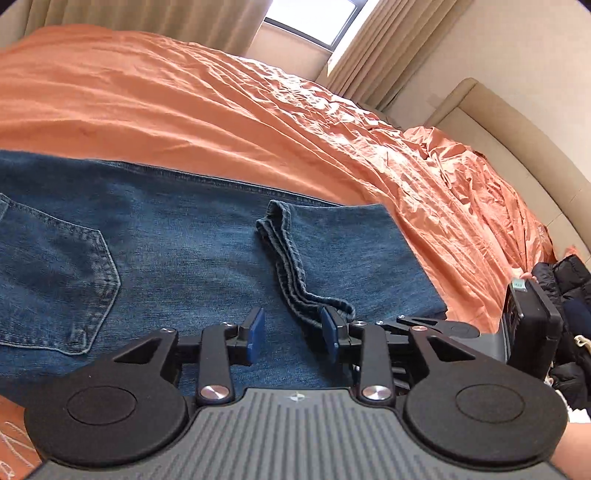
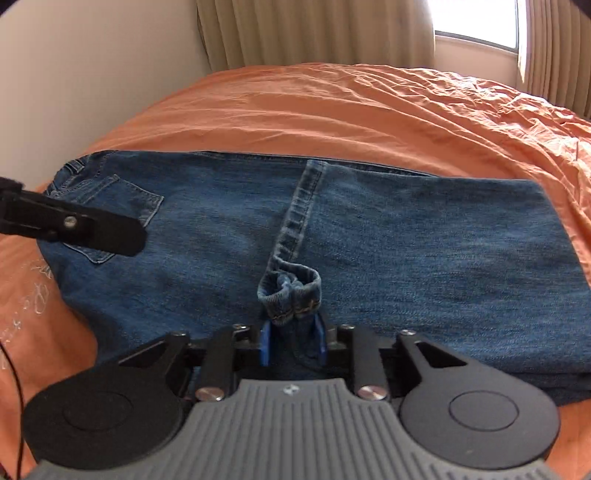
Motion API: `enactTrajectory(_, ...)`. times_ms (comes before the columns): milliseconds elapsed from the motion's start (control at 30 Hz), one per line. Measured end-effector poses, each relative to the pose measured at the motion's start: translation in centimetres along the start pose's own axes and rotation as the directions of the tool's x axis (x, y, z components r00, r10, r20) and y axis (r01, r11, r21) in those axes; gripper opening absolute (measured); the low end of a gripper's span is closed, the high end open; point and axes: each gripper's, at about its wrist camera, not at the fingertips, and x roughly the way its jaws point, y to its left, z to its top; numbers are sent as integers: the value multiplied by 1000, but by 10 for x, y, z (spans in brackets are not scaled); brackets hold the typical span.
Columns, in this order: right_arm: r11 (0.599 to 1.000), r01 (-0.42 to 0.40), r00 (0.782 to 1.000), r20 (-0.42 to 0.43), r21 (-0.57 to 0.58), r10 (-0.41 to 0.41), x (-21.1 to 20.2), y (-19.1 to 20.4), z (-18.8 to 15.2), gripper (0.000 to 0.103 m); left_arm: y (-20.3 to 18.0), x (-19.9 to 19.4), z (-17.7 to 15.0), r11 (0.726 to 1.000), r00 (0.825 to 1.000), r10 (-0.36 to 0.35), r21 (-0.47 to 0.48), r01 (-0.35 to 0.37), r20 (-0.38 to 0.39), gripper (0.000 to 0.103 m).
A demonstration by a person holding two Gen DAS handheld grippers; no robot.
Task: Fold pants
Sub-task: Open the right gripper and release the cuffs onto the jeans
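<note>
Blue jeans (image 1: 166, 236) lie flat on the orange bed, folded over once, with the leg hems (image 1: 284, 254) lying across the middle and a back pocket (image 1: 66, 280) at the left. My left gripper (image 1: 293, 330) is open just above the denim, its right blue pad beside the near end of the hems. In the right wrist view the jeans (image 2: 406, 240) fill the middle. My right gripper (image 2: 293, 341) has its blue pads around the bunched hem end (image 2: 290, 295), not pressed closed on it. The left gripper's arm (image 2: 74, 225) shows at the left.
The orange bedsheet (image 1: 184, 96) is wrinkled and stretches far behind the jeans. A padded headboard (image 1: 517, 129) and bunched sheet stand at the right. Curtains (image 2: 314, 33) and a window are behind. Dark clothing (image 1: 569, 280) sits beside the bed at the right.
</note>
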Motion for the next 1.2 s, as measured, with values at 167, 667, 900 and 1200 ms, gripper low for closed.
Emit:
enactTrajectory(167,999,-40,997,59,-4,40,-34,-12,3,42,16,29,15,987,997,-70,-140,75,38,50)
enactTrajectory(667,936,247,936,189,252,-298,-91,-164,-17,18,13,101,51,990,995,-5,-137,20,105,7)
enactTrajectory(900,932,223,941,187,285,-282,-94,-187,-11,4,-57,63,63,959,969,47,259,-112,243,7)
enactTrajectory(1200,923,266,954,62,277,-293,-53,-186,-30,1,9,137,48,972,980,183,136,-192,76,9)
